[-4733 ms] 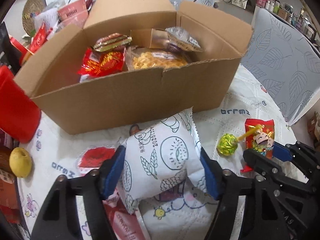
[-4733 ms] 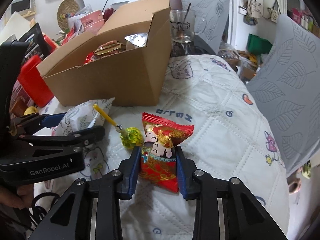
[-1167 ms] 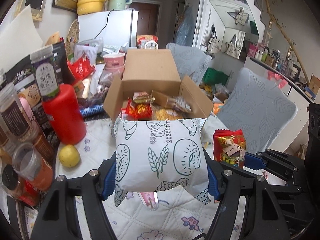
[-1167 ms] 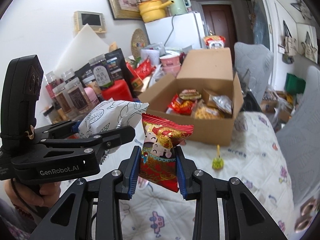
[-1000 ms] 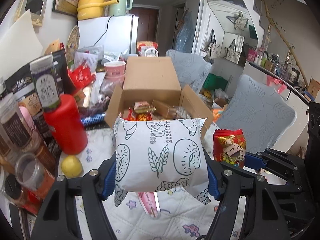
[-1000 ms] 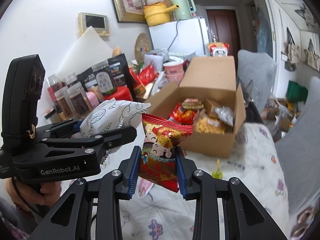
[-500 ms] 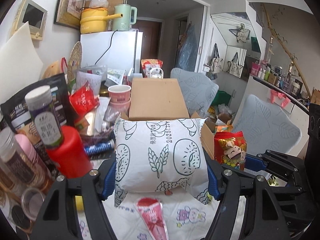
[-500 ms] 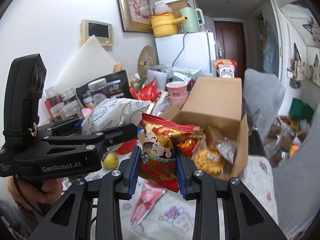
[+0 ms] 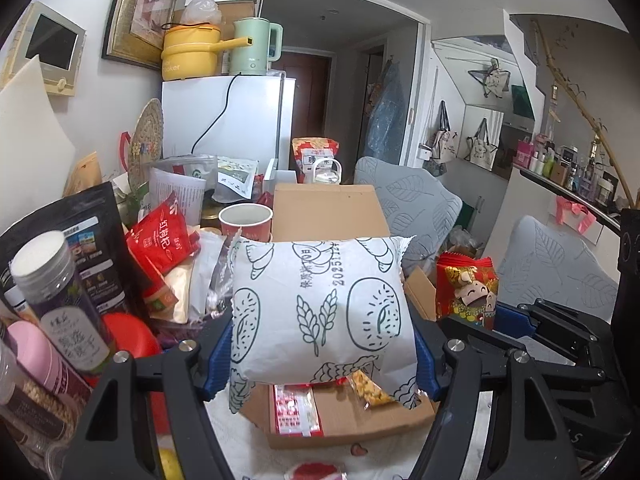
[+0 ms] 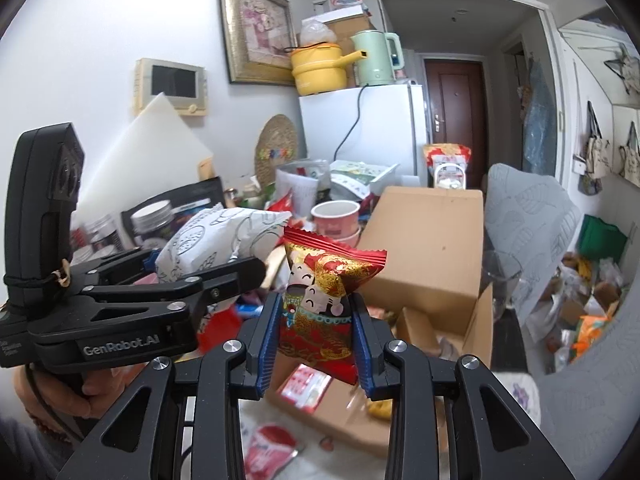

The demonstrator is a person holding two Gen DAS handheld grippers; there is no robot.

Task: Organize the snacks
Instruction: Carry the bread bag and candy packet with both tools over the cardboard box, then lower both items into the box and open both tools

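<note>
A cluttered dining table mid-tidy, seen left to right. At 9 o'clock in the left wrist view stand jars and a black pouch [image 9: 86, 256], with a red snack bag [image 9: 162, 238] and a paper cup [image 9: 246, 222] behind them toward 10 o'clock. At the centre the left gripper [image 9: 320, 350] is clamped on a white pillow pack [image 9: 320, 312] printed with wheat and bread outlines, its blue pads pressed into both side edges. The pack hangs above the open cardboard box [image 9: 348, 412], whose front lies at 6 o'clock with a red packet [image 9: 296, 404] and a bag of yellow pieces [image 9: 370, 390] inside.

At 3 o'clock the right gripper [image 10: 316, 346] is closed around a red and gold packet [image 10: 320, 304] bearing a cartoon face, held upright near the box's front edge.

Both packs look puffed with air, so they are probably light and soft, and their glossy film may slide under the pads. Whatever is inside may well crush, so a gentle squeeze across the middle, as now, seems safer than a hard pinch. The crimped end seams would give a firmer hold. A red wrapper [image 10: 268, 446] lies on the quilted cloth at 6 o'clock in the right wrist view.
</note>
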